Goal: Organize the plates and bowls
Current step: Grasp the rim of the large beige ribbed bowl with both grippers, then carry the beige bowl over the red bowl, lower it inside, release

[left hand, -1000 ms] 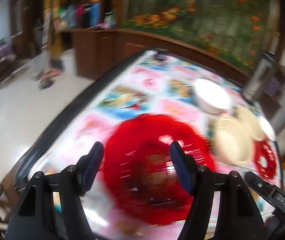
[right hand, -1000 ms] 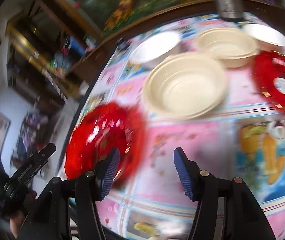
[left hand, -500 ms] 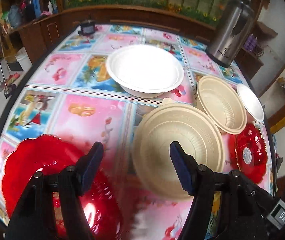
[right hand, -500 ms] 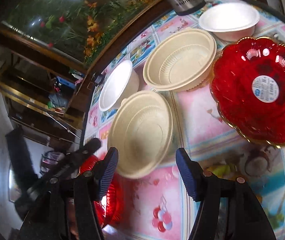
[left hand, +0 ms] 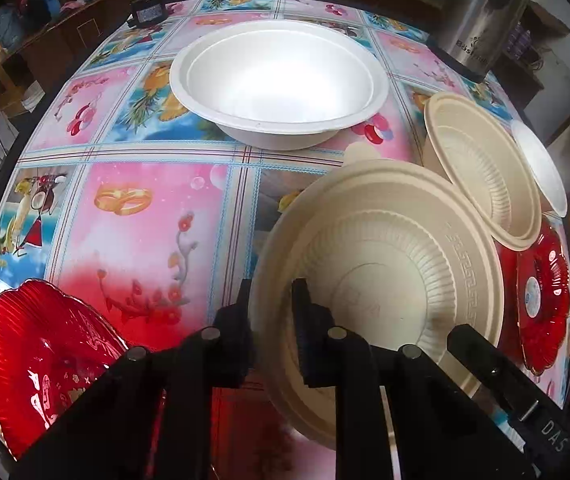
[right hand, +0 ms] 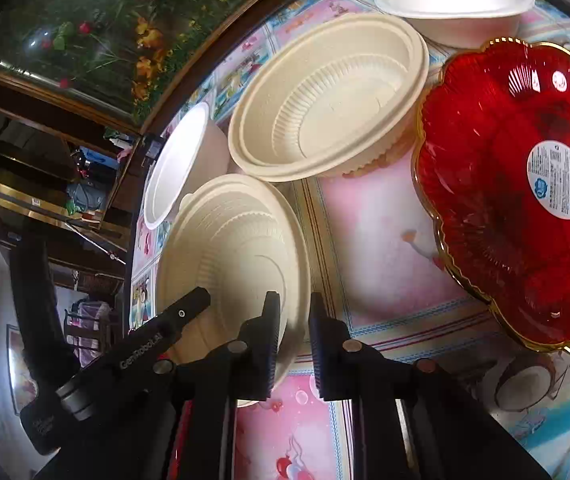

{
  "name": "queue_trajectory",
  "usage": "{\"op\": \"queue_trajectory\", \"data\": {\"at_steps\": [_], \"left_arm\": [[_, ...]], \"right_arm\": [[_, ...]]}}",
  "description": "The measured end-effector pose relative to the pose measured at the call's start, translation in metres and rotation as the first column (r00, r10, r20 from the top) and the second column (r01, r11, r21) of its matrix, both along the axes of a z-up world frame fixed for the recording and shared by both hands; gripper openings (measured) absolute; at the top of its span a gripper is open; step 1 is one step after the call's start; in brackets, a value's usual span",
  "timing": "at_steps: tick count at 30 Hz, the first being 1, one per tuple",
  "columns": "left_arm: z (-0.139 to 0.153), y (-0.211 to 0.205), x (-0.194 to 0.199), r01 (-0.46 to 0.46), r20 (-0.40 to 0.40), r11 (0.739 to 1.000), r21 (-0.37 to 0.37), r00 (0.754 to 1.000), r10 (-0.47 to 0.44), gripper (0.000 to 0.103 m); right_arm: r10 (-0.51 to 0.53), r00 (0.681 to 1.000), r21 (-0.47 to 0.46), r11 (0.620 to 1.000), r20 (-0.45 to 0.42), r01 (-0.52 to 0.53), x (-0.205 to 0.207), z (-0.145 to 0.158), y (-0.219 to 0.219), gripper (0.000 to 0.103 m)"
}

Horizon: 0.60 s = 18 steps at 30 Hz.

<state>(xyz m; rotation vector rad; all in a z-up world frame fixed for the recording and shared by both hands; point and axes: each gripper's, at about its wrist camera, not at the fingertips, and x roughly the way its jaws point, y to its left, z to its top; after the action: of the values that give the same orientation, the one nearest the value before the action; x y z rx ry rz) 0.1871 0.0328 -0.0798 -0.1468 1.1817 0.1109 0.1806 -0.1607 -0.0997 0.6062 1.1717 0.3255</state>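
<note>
With both tongs (left hand: 272,312) clamping cream bowl (left hand: 385,256).

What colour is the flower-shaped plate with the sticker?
Shiny red with a gold rim: the flower-shaped plate, clearest in the right wrist view.

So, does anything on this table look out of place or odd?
Yes. The second beige bowl rests with one edge on the rim of the gold-rimmed red plate, so it sits tilted. Both grippers, left and right, pinch the rim of one beige bowl.
</note>
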Motion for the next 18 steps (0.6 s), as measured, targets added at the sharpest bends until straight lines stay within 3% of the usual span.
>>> {"op": "queue_trajectory", "data": {"at_steps": [8,18], "left_arm": [[0.052,0.005,-0.039,0.012,0.156,1.0,0.006,0.988,-0.013,0.014],[0.093,0.044,-0.098,-0.045,0.292,0.999,-0.014,0.955,0.047,0.014]], "right_arm": [[0.012,0.994,-0.028,1.0,0.108,-0.009,-0.023,0.036,0.005,0.012],[0.089,0.956,-0.068,0.995,0.278,-0.073,-0.073,0.095,0.032,0.012]]}}
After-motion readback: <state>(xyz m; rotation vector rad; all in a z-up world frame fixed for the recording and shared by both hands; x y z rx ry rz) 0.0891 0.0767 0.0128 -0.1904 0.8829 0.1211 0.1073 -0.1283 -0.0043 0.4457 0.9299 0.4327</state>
